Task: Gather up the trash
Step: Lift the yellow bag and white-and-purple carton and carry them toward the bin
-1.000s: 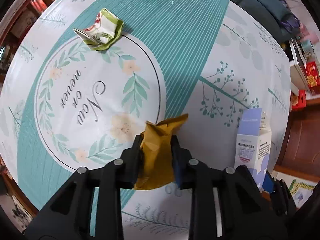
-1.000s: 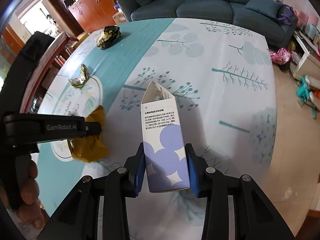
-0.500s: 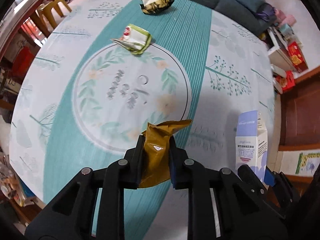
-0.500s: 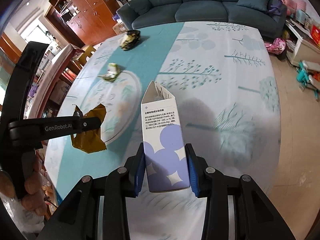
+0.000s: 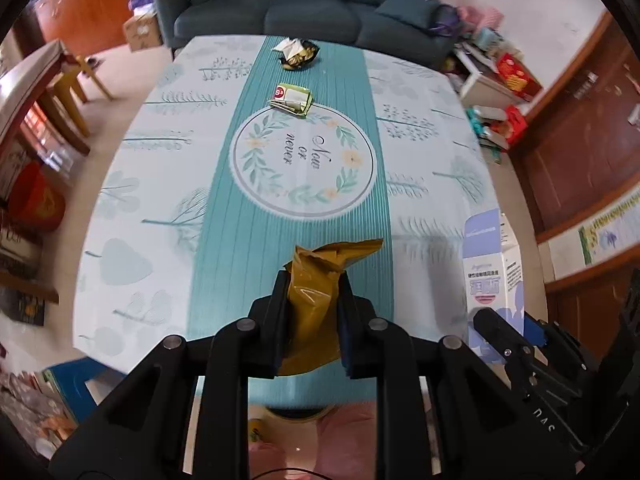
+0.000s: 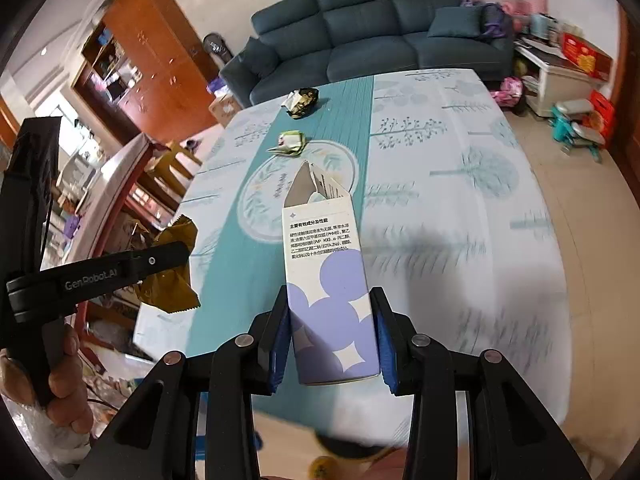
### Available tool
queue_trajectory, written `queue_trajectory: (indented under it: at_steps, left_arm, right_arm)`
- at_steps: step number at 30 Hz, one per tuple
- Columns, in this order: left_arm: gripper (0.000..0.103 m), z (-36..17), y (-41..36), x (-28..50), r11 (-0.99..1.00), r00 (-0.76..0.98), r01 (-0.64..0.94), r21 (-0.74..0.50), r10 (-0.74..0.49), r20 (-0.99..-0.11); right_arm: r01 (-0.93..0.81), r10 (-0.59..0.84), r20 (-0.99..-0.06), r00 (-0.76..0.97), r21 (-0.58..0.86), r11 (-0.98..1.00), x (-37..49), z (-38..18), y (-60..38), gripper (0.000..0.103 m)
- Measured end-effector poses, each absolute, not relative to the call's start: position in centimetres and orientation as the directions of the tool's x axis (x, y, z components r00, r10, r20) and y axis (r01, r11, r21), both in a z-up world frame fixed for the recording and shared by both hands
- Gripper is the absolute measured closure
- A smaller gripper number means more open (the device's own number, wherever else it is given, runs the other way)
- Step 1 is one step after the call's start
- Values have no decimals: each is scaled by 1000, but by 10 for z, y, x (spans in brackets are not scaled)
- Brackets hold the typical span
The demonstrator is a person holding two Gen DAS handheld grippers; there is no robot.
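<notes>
My left gripper (image 5: 312, 292) is shut on a crumpled mustard-yellow wrapper (image 5: 320, 276), held in the air over the table's near edge; the wrapper also shows in the right wrist view (image 6: 172, 272). My right gripper (image 6: 330, 320) is shut on a white and lilac carton (image 6: 326, 276) with an open top, also seen in the left wrist view (image 5: 492, 276). A green and white wrapper (image 5: 292, 98) lies by the round wreath print. A dark crumpled wrapper (image 5: 298, 54) lies at the table's far end.
The table (image 5: 424, 168) has a teal and white leaf-print cloth. A blue sofa (image 6: 360, 44) stands beyond it. A wooden cabinet (image 6: 132, 76) and shelves are at the left. Boxes and clutter (image 5: 500, 92) sit on the floor at the right.
Both grippers have pulled back and up from the table with their items still held. The whole table and the sofa have come into view.
</notes>
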State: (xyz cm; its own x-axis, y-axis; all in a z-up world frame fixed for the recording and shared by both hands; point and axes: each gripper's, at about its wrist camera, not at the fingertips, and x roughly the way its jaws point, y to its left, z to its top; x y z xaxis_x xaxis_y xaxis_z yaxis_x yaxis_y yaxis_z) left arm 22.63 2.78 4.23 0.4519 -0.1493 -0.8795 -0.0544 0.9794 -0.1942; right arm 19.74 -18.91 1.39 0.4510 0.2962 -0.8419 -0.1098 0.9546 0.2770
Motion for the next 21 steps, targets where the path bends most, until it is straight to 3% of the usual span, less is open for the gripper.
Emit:
queue_trajectory:
  at_steps: [12, 21]
  left_arm:
    - [85, 37, 64, 99, 977, 446, 87, -193, -212, -869]
    - [85, 8, 53, 45, 979, 409, 117, -169, -202, -890]
  right_arm:
    - [-30, 261, -865, 429, 276, 961, 40, 24, -137, 66]
    - [-28, 263, -901, 345, 270, 963, -13, -3, -135, 66]
